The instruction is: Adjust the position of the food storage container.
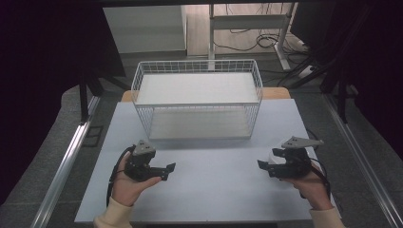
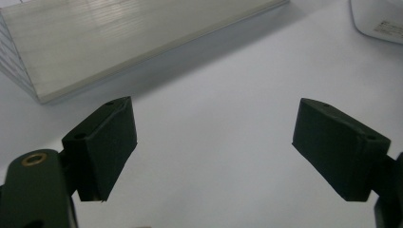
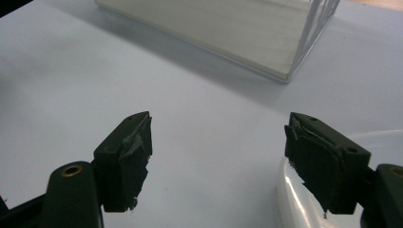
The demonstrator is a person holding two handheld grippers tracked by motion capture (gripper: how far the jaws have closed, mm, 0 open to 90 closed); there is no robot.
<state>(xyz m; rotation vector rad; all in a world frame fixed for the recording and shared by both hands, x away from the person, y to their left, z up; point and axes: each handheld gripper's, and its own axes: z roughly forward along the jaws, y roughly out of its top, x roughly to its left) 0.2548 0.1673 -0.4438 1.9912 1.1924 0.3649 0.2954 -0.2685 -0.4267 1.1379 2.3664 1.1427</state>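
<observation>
both grippers apart over the pale table

high view: the left gripper (image 1: 167, 171) and right gripper (image 1: 264, 167) hover over the table (image 1: 214, 190), well apart, both short of the white wire basket (image 1: 197, 97).

left gripper view: jaws stand wide, nothing between them; a white container (image 2: 378, 19) lies beyond.

right gripper view: jaws spread, a clear plastic rim (image 3: 294, 199) beside the right-hand jaw, contact unclear.
</observation>
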